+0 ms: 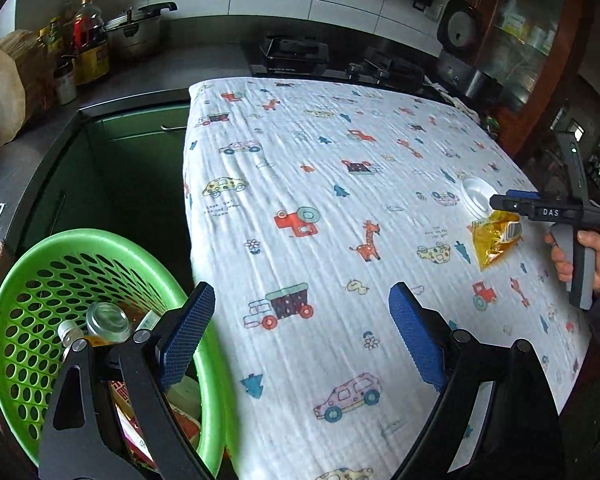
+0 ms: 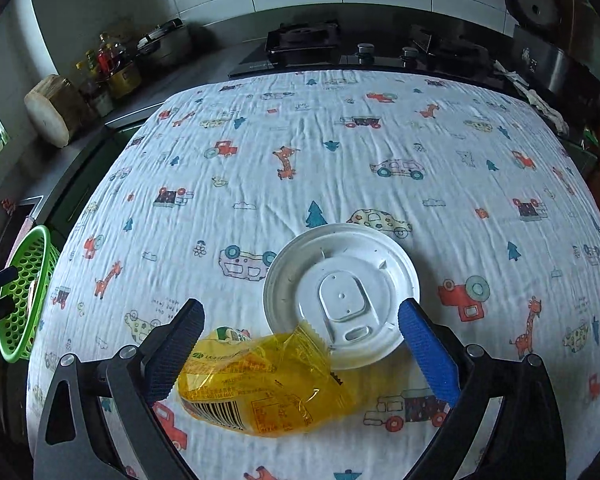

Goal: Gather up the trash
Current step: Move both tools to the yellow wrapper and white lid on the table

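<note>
From the left wrist, the perforated green plastic basket (image 1: 32, 300) beside the table already holds a glass jar, a small bottle and printed wrappers, so much of the collecting looks done. The left gripper (image 1: 302, 334) hangs with jaws spread and nothing between them, over the basket rim and the edge of the white cartoon-print cloth (image 1: 320, 184). Far right, a hand (image 1: 592, 256) carries the right gripper (image 1: 500, 204).

From the right wrist, two pieces remain on the cloth: a crumpled yellow transparent plastic wrapper (image 2: 268, 384) and a round white plastic lid (image 2: 340, 296) it partly overlaps. The right gripper (image 2: 300, 348) has jaws spread wide, straddling the wrapper without pinching. Its long axis runs roughly across the jaws, barcode end lower left.
</note>
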